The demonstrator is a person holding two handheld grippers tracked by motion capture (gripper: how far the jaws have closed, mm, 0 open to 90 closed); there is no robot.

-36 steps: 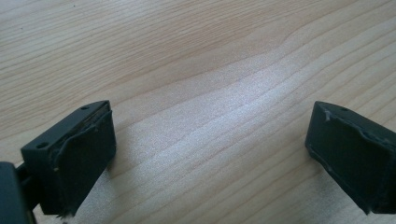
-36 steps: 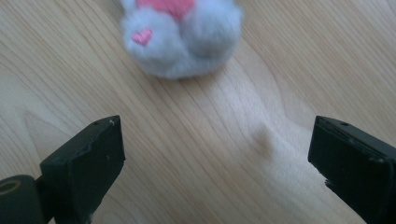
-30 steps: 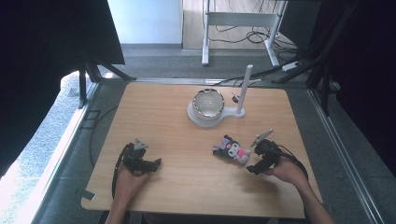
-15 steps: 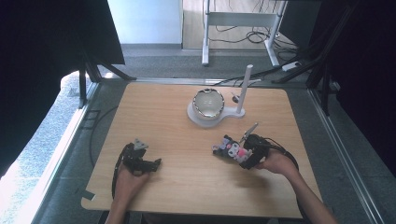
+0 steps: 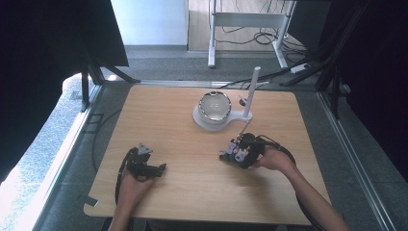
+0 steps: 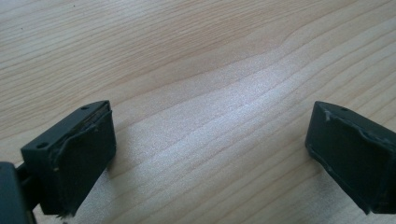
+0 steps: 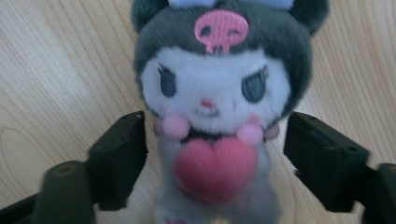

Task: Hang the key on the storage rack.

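Observation:
A small plush doll [image 7: 212, 116] with a dark hood, white face and pink heart lies on the wooden table [image 5: 168, 120]. My right gripper [image 7: 215, 158] is open around it, one jaw on each side of its body, neither pad pressing it. From above, the right gripper [image 5: 239, 153] covers most of the plush doll [image 5: 229, 152] right of centre. My left gripper [image 5: 144, 163] rests near the table's front left. Its jaws stand wide open over bare wood, left gripper [image 6: 210, 154] holding nothing.
A metal bowl [image 5: 215, 106] sits on a white base [image 5: 207, 122] with an upright white post [image 5: 250, 91] at the table's far middle. Cables trail from both grippers. Dark curtains flank the table; floor and a white stand lie beyond.
My right gripper moved left from the table's right side onto the plush doll, which now lies between its open jaws. The left gripper stayed put.

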